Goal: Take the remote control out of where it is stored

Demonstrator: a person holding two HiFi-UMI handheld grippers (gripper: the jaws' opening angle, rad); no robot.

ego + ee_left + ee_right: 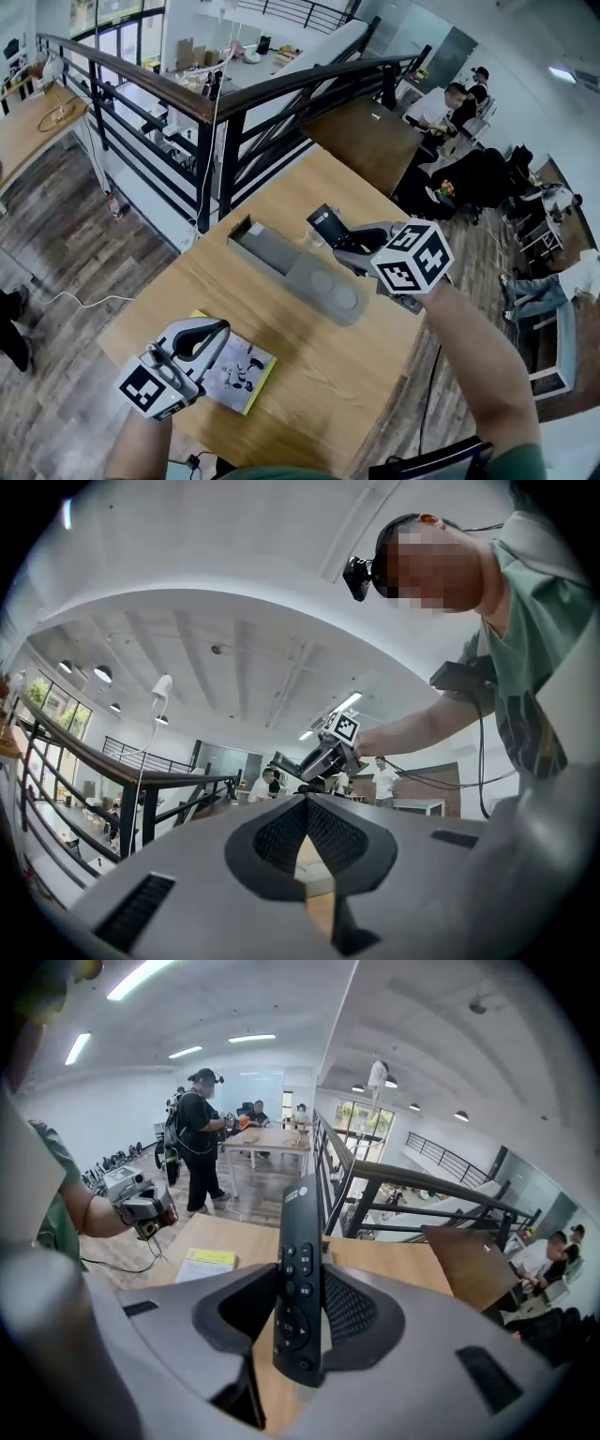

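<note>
Two grippers show above a wooden table [309,375] in the head view. At the lower left, the left gripper [216,330] has its jaws brought together at the tips with nothing between them, as its own view confirms [306,803]. Just right of it a yellow-edged booklet [242,373] lies flat on the table. At the frame's centre sits a long grey storage box [319,281], its upper-left compartment open. Right of centre, the right gripper [349,246] is clamped on a black remote control [328,228], which is out of the box and beside its open compartment. In the right gripper view the remote control [302,1232] stands lengthwise between the pads, buttons facing the camera, pinched at its lower half by the right gripper [298,1288].
</note>
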